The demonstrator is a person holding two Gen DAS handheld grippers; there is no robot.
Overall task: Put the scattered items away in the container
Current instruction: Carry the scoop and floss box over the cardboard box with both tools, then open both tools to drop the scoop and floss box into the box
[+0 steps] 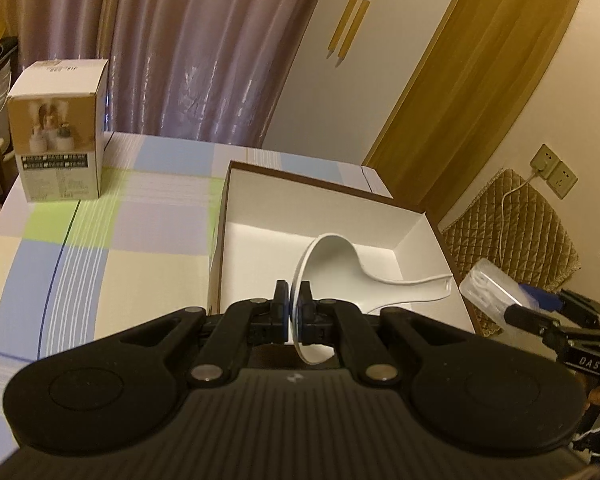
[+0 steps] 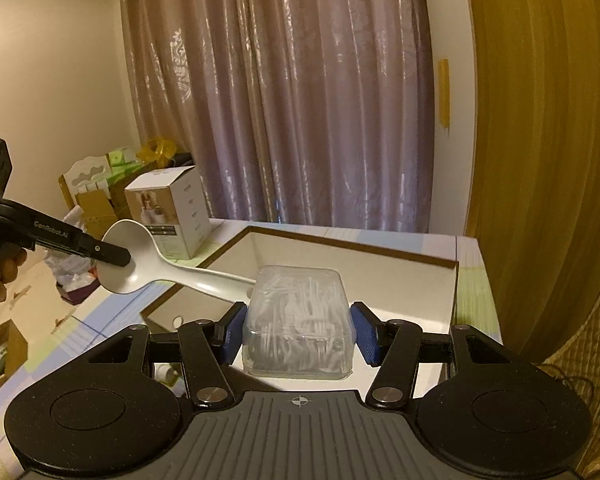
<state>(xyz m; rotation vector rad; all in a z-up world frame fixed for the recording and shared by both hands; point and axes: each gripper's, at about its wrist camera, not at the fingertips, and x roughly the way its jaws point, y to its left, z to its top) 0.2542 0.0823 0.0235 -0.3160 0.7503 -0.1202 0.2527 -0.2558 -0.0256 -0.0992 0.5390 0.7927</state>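
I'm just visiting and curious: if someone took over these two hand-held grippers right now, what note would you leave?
Left gripper: shut on the bowl of the white plastic rice spoon, held over the open white cardboard box.
Right gripper: shut on the clear plastic tub of white picks, also over the box.
Done: both picked up.
Left: set both inside. The printed carton stands on the checked cloth.

The right tool (image 2: 298,330) clamps a clear plastic box (image 2: 298,320) of white sticks between its blue pads (image 2: 364,332), above the open white container (image 2: 340,248) on the checked tabletop (image 2: 470,280). At left, the left tool (image 2: 112,256) pinches a white spoon (image 2: 140,256) by its bowl, handle pointing toward the container. A small carton (image 2: 168,212) stands behind.
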